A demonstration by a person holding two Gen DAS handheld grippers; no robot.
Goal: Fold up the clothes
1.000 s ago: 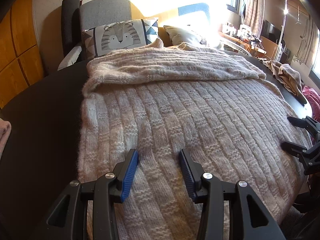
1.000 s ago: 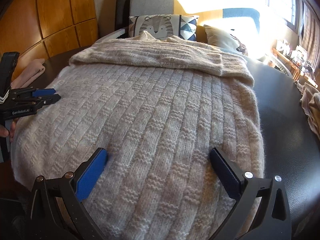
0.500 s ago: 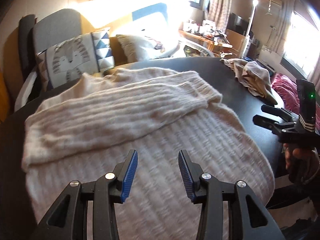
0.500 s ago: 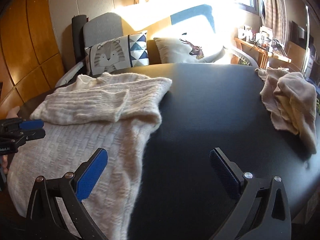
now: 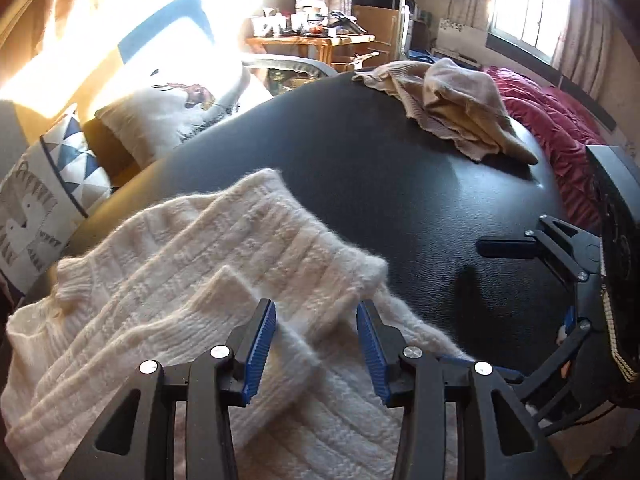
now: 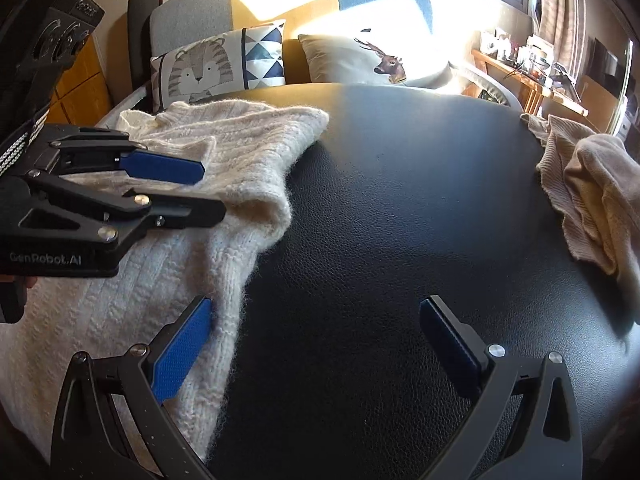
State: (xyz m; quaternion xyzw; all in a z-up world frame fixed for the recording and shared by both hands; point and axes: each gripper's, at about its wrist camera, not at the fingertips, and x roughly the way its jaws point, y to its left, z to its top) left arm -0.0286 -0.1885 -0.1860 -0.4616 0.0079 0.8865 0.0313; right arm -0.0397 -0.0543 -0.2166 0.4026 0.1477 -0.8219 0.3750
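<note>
A cream knitted sweater (image 5: 192,288) lies flat on the black round table (image 5: 400,184), its sleeves folded across the body; it also shows in the right wrist view (image 6: 240,160). My left gripper (image 5: 316,344) is open and empty, hovering over the sweater's right edge; it also shows in the right wrist view (image 6: 208,188). My right gripper (image 6: 316,340) is wide open and empty over bare table, its left finger (image 6: 180,352) beside the sweater's edge. It shows at the right in the left wrist view (image 5: 532,304).
A crumpled beige garment (image 5: 452,108) lies at the table's far right, also in the right wrist view (image 6: 592,184). Behind the table stand a sofa with a tiger cushion (image 6: 216,64) and a deer cushion (image 6: 360,60). A red blanket (image 5: 560,128) lies beyond the table.
Both grippers have swung to the right, from over the sweater's body to its right edge and the bare table. Both stay open and empty. The sweater has not moved.
</note>
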